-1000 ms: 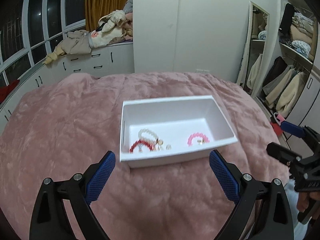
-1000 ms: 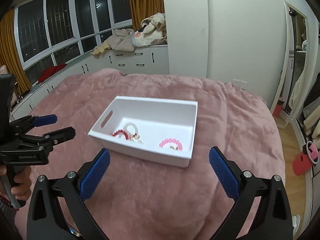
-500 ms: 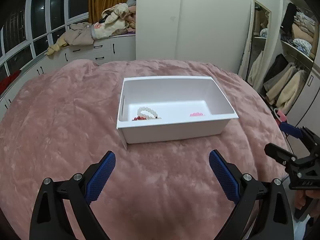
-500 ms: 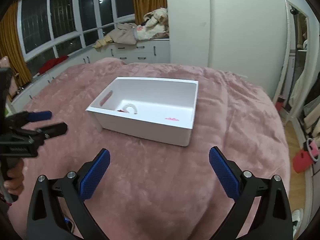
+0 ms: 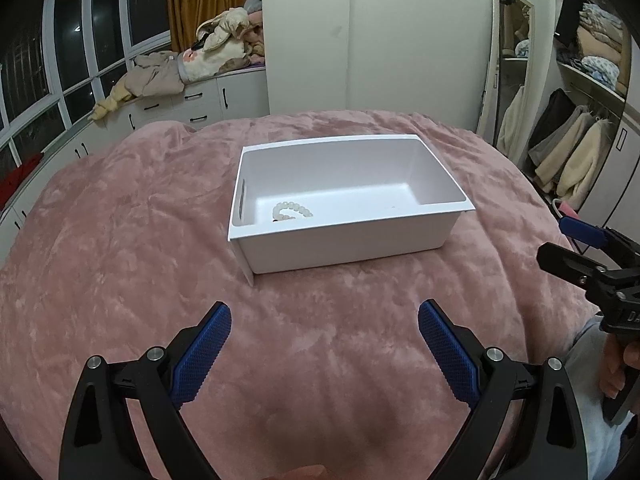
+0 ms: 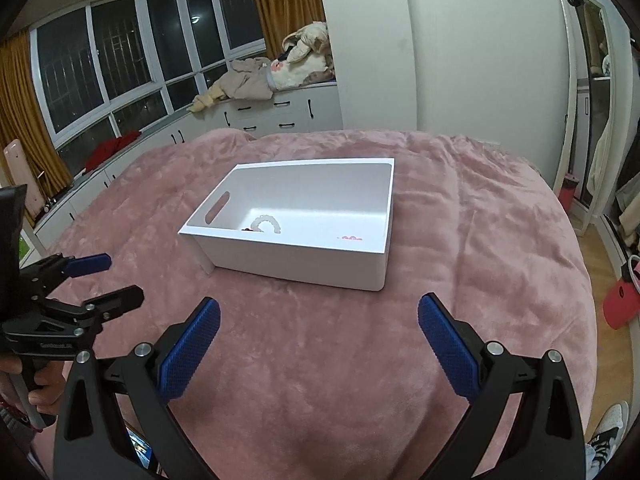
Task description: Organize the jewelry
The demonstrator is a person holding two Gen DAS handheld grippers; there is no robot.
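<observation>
A white plastic bin (image 5: 348, 246) (image 6: 304, 262) rests on a pink fuzzy bedspread (image 5: 120, 264). Inside it a white bead bracelet (image 5: 292, 211) (image 6: 265, 225) lies near the left end, with a dark red bead just showing beside it. The top of a pink bead bracelet (image 6: 350, 237) peeks over the near wall in the right wrist view. My left gripper (image 5: 324, 344) hovers open, well short of the bin, holding nothing. My right gripper (image 6: 319, 340) is likewise open and empty. Each gripper shows at the edge of the other's view, hand-held.
White drawers with a heap of clothes (image 6: 276, 68) line the windows at the back left. An open wardrobe of hanging coats (image 5: 568, 148) and a mirror (image 5: 508, 60) stand at the right. A red object (image 6: 620, 304) lies on the wood floor by the bed's right edge.
Both grippers have pulled back and dropped lower, so the bin looks farther off and its near wall hides most of the jewelry inside. Both stay open.
</observation>
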